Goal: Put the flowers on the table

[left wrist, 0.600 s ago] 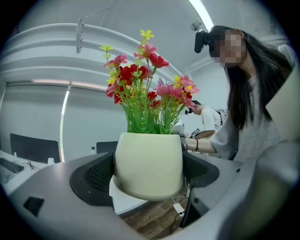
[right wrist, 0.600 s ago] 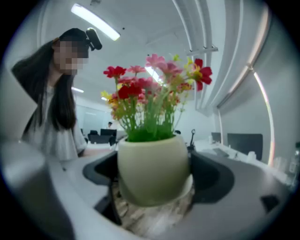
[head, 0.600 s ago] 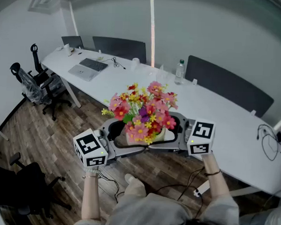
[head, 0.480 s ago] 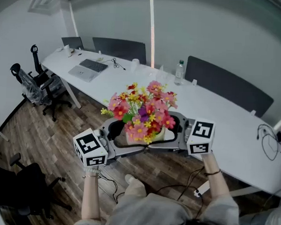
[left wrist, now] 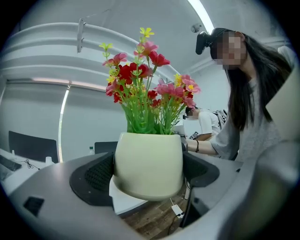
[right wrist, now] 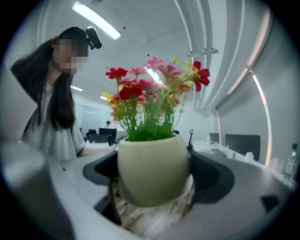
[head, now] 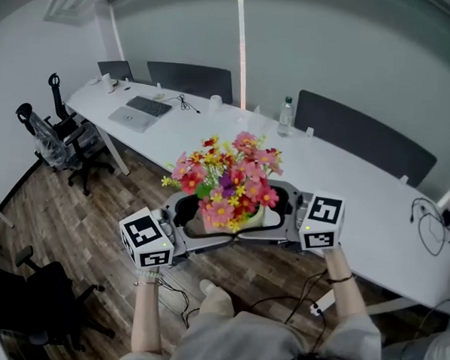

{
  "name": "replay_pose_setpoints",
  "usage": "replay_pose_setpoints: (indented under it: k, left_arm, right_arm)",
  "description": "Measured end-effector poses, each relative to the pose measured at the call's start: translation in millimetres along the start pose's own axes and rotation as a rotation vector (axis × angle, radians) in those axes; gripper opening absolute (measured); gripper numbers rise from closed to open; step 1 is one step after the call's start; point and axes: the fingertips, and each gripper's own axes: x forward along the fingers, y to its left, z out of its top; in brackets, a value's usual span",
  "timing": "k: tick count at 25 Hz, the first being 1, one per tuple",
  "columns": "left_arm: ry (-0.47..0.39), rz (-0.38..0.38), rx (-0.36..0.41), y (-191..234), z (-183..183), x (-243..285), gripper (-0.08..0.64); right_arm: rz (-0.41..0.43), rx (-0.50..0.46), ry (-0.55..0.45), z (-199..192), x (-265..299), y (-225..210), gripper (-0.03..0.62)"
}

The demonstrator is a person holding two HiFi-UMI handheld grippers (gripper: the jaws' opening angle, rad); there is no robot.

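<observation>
Your left tongs [left wrist: 148,174] and right tongs [right wrist: 153,177], both spread wide, clamp the pot [head: 252,216] between them from opposite sides. The flowers [head: 229,179] have crept slightly forward but still hang over the floor [head: 96,206]. The worktop [head: 345,182] lies just beyond the tongs, so carry on.

No legible writing anywhere.
Only black-and-white square code patterns show, on the left white cube [head: 145,239] and the right white cube [head: 321,220]; no letters or numbers.

One flowerpot [left wrist: 147,164], one bottle [head: 286,115]
</observation>
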Motion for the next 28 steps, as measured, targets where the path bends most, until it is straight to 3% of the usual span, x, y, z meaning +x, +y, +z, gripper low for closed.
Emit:
replay_pose_setpoints:
  k: [10, 28]
  left_arm:
    - [0.014, 0.002, -0.021, 12, -4, 10, 0.448]
    - [0.045, -0.034, -0.045, 121, -15, 31, 0.448]
  right_arm:
    - [0.003, 0.031, 0.016, -5, -3, -16, 0.462]
    - [-0.022, 0.060, 0.044, -10, 27, -123, 0.462]
